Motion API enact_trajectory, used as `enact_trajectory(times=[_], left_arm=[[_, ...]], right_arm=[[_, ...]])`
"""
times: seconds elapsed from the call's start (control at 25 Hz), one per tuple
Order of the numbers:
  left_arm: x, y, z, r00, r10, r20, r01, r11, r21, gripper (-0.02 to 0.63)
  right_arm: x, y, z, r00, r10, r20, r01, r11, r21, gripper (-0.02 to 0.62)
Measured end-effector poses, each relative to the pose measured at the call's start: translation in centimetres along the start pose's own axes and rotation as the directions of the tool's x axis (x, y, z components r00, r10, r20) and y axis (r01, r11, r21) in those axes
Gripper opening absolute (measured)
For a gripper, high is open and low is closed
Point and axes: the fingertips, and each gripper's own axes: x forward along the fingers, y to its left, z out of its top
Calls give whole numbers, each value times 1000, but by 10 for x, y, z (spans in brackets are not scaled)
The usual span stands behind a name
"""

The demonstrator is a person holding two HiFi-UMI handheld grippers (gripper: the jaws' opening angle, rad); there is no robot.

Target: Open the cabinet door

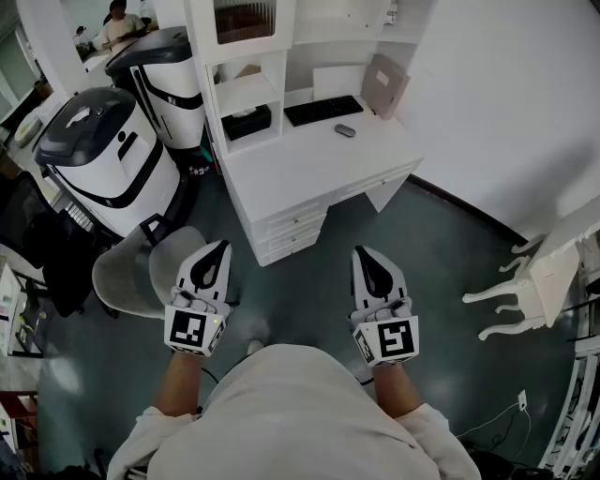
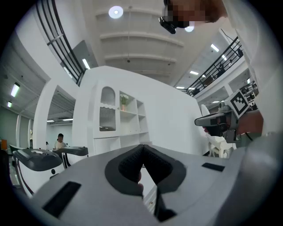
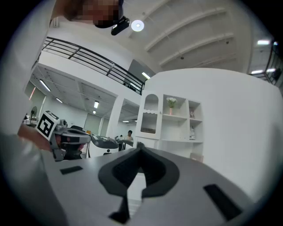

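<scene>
The white cabinet stands on a desk ahead of me; its arched door with a ribbed pane (image 1: 246, 19) is closed, and it also shows as the cabinet door (image 2: 107, 113) in the left gripper view and the cabinet door (image 3: 149, 115) in the right gripper view. My left gripper (image 1: 222, 247) is held level over the floor, well short of the desk, with its jaws together and nothing between them. My right gripper (image 1: 362, 253) hangs beside it at the same height, also shut and empty. Both point toward the cabinet from a distance.
The white desk (image 1: 309, 164) carries a keyboard (image 1: 322, 110) and a mouse (image 1: 345, 130), with drawers (image 1: 292, 228) below. A grey chair (image 1: 141, 272) and two white-and-black machines (image 1: 105, 159) stand at left. White carved furniture (image 1: 530, 281) sits at right.
</scene>
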Motion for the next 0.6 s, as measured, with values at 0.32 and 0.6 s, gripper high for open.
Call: enact_trajectory(times=[0.32, 0.6], left_arm=[[2, -3, 1, 1000, 5, -6, -5, 1000, 3, -1], [6, -17, 6, 1000, 27, -7, -27, 1000, 11, -2]], right_arm=[[-1, -5, -3, 1000, 3, 4, -3, 1000, 25, 3], [-8, -16, -8, 999, 36, 4, -36, 999, 34, 3]])
